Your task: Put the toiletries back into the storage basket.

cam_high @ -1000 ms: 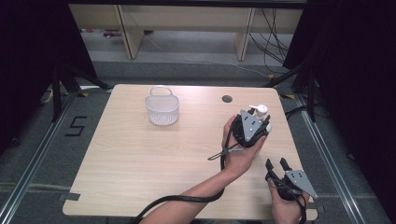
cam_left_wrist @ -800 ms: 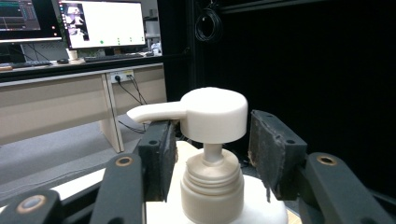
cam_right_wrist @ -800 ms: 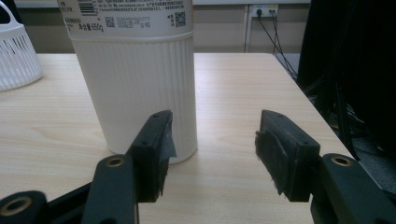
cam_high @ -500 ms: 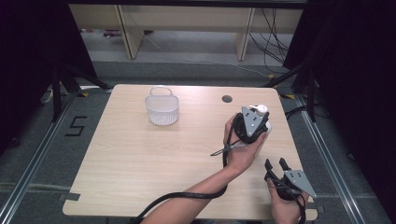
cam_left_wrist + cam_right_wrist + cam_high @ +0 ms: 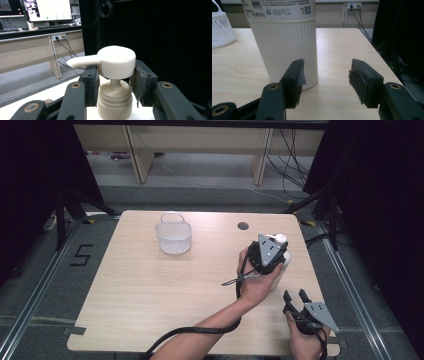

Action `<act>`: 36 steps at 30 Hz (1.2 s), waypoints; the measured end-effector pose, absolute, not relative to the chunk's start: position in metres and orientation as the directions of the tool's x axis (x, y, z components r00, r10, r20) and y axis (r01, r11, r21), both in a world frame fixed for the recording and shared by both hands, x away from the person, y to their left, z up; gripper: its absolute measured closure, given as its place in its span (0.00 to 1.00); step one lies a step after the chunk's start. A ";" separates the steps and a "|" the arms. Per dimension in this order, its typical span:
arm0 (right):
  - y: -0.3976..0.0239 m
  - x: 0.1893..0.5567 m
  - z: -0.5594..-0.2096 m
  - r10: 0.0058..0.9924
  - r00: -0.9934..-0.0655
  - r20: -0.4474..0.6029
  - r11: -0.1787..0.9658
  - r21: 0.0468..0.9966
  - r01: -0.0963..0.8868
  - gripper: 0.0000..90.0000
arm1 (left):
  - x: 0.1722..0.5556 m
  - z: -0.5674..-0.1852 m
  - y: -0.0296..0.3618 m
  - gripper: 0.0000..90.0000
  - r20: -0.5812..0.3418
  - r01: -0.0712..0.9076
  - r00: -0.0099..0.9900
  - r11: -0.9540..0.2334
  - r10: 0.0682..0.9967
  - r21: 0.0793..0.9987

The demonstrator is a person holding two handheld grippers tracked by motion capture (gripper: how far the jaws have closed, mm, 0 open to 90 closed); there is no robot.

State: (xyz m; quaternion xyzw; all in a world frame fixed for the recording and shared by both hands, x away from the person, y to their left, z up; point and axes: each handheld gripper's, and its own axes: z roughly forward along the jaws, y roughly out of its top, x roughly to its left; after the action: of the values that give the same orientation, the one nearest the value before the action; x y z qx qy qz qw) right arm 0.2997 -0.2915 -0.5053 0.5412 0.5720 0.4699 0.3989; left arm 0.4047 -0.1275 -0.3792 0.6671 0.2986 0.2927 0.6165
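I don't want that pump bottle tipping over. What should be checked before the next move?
1. Left claw gripping the bottle: ok. Its jaws have just been closing and now sit against the pump head, on both sides.
2. Pump bottle upright on the table: ok, base flat on the wood.
3. Right claw free: ok, jaws open, nothing between them, short of the bottle.
4. Grip low enough for a lift: not ok, it holds only the pump head above the collar.
5. Cap screwed tight: cannot tell.
6. Basket out of the way: ok, it stands well apart.
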 end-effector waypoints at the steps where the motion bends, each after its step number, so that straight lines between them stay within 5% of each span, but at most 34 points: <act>1: -0.292 0.299 -0.505 0.994 -0.097 0.051 -0.025 0.968 0.250 0.50 | 0.404 -0.379 -0.126 0.66 0.019 0.041 0.652 -0.060 0.758 0.997; 36: -0.290 0.300 -0.506 0.995 -0.093 0.038 -0.014 0.970 0.243 0.50 | 0.379 -0.347 -0.066 0.66 0.037 -0.012 0.669 -0.039 0.743 0.999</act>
State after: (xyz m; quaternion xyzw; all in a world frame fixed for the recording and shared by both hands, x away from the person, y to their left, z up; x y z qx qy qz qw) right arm 0.3000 -0.2902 -0.5060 0.5388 0.5746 0.4654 0.4037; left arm 0.3786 -0.0664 -0.3473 0.6566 0.2782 0.2972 0.6349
